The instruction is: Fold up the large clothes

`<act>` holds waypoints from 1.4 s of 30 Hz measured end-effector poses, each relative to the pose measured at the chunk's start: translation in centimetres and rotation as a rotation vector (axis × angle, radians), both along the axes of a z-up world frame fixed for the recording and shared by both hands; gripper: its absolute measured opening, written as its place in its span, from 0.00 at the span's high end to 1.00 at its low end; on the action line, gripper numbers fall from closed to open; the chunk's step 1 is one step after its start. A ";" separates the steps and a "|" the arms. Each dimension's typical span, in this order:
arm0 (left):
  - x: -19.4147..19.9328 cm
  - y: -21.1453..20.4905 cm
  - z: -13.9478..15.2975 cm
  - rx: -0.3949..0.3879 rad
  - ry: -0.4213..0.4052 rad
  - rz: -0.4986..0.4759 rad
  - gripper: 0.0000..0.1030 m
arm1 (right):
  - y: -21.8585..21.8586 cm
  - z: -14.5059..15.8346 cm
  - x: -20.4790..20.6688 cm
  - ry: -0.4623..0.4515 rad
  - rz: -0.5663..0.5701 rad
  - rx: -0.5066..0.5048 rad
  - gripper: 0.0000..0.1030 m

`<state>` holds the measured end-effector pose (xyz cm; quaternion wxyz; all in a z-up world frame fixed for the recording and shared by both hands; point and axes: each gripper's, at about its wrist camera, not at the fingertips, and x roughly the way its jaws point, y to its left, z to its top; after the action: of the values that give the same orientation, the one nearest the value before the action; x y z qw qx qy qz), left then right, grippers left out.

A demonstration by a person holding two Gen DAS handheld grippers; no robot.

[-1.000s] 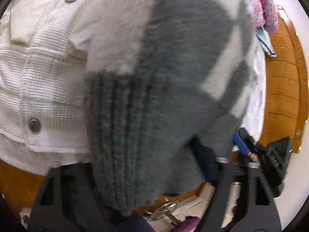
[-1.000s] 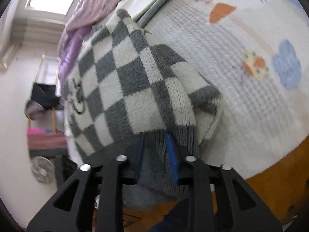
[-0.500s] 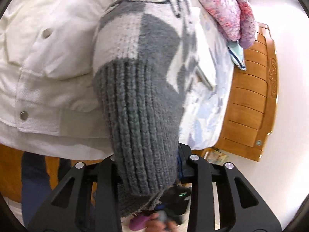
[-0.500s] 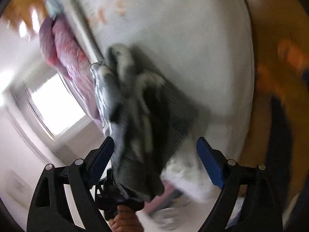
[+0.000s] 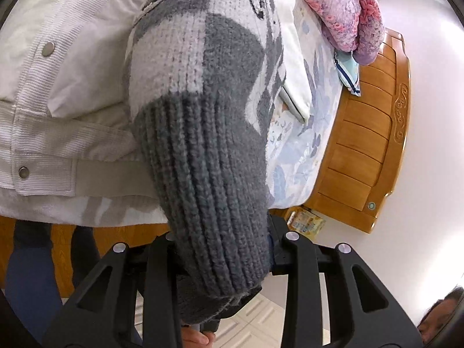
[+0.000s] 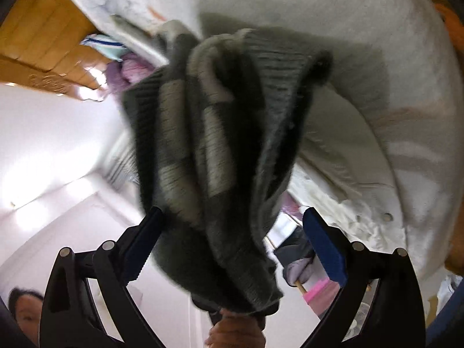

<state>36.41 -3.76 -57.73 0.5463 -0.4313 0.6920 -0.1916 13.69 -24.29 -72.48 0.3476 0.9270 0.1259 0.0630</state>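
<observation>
A grey and white checked knit sweater (image 5: 208,92) with a ribbed grey hem hangs over the bed. My left gripper (image 5: 223,243) is shut on its ribbed hem, which bulges out over the fingers toward the camera. In the right wrist view the same sweater (image 6: 220,150) droops in dark folds between the blue pads (image 6: 324,249) of my right gripper (image 6: 232,240), which stands wide open with the cloth loose in the gap. A white jacket (image 5: 52,66) with metal snaps lies on the bed left of the sweater.
The bed has a pale printed sheet (image 5: 301,150) and a wooden headboard (image 5: 371,133). A pink floral quilt (image 5: 348,8) is bunched near the headboard. A folded white cloth (image 5: 293,66) lies beside the sweater. A person's face (image 6: 23,310) shows at the lower left of the right wrist view.
My right gripper has opened and let go of the sweater hem, and it has swung round. My left gripper has kept its hold and drawn back, lifting the sweater.
</observation>
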 end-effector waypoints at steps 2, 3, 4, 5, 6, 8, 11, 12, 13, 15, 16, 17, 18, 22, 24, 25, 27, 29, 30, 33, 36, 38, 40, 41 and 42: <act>0.1 0.2 -0.2 -0.011 0.017 -0.007 0.69 | 0.2 0.6 -0.4 -0.021 -0.009 -0.029 0.10; 0.2 0.3 -0.4 -0.024 0.028 -0.005 0.69 | 0.1 0.8 -0.7 -0.028 -0.006 -0.027 0.10; 0.1 0.4 -0.5 -0.027 0.028 -0.007 0.69 | 0.2 1.0 -0.6 -0.038 -0.015 -0.021 0.10; 0.0 0.4 -0.5 -0.029 0.027 -0.013 0.69 | 0.3 1.1 -0.3 -0.036 -0.015 -0.029 0.10; 0.1 0.5 -0.5 -0.030 0.023 -0.022 0.69 | 0.1 1.0 0.3 -0.033 -0.011 -0.043 0.09; -0.1 0.7 -0.7 -0.038 0.033 -0.020 0.69 | -0.3 0.8 1.5 -0.040 -0.030 -0.046 0.09; -0.1 0.8 -0.8 -0.036 0.021 -0.052 0.70 | -1.2 0.6 2.7 -0.019 -0.030 -0.064 0.09; -0.2 0.8 -0.9 -0.035 0.023 -0.062 0.70 | -1.6 0.4 3.0 0.008 0.005 -0.082 0.09; -0.2 0.7 -1.0 -0.033 0.022 -0.069 0.70 | -1.8 0.3 3.8 0.023 0.031 -0.091 0.09; -0.4 0.7 -1.1 -0.027 0.017 -0.084 0.70 | -2.3 0.1 5.2 0.048 0.100 -0.112 0.09; -0.5 0.7 -1.3 -0.024 0.012 -0.093 0.70 | -2.4 0.0 5.7 0.054 0.112 -0.118 0.08; -0.6 0.7 -1.4 -0.021 0.007 -0.099 0.69 | -2.6 -0.2 6.4 0.064 0.119 -0.127 0.08; -0.6 0.7 -1.5 -0.018 0.003 -0.101 0.69 | -2.7 -0.3 6.9 0.088 0.139 -0.142 0.08; -0.1 0.0 -1.5 -0.012 0.005 -0.126 0.52 | -3.4 0.7 6.6 0.163 0.184 -0.252 0.52; 0.0 0.1 -1.3 -0.026 0.001 -0.155 0.34 | -3.9 1.2 5.8 0.193 0.216 -0.294 0.68; 0.0 0.0 -1.2 -0.034 0.009 -0.194 0.24 | -4.3 1.7 5.5 0.206 0.239 -0.327 0.68; 0.1 0.2 -0.9 -0.047 0.012 -0.245 0.23 | -5.5 3.1 5.8 0.228 0.304 -0.414 0.70; 0.3 0.7 -0.2 -0.061 -0.004 -0.304 0.23 | -6.5 4.2 6.0 0.244 0.363 -0.491 0.71; 0.5 1.1 0.5 -0.075 -0.023 -0.336 0.23 | -7.3 5.1 6.2 0.254 0.404 -0.555 0.71; 1.7 2.1 2.3 -0.046 -0.122 -0.405 0.23 | -9.9 7.1 6.7 0.276 0.501 -0.697 0.72; 4.8 2.8 3.7 0.019 -0.246 -0.421 0.22 | -12.5 8.6 6.2 0.292 0.591 -0.822 0.72; 7.0 2.6 3.5 0.076 -0.276 -0.403 0.19 | -13.8 9.0 5.8 0.303 0.659 -0.895 0.72; 9.9 1.5 2.8 0.134 -0.346 -0.407 0.16 | -16.0 9.3 5.5 0.320 0.738 -0.958 0.72; 10.7 1.0 2.3 0.155 -0.357 -0.418 0.16 | -16.7 9.3 5.4 0.330 0.761 -0.976 0.72; 11.9 -0.2 1.4 0.172 -0.358 -0.441 0.16 | -17.7 9.3 5.3 0.342 0.796 -0.995 0.72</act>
<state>48.28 -3.97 -56.36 0.6394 -0.1820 0.6754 -0.3193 19.00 -41.97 -63.18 0.6597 0.5354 0.5268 -0.0272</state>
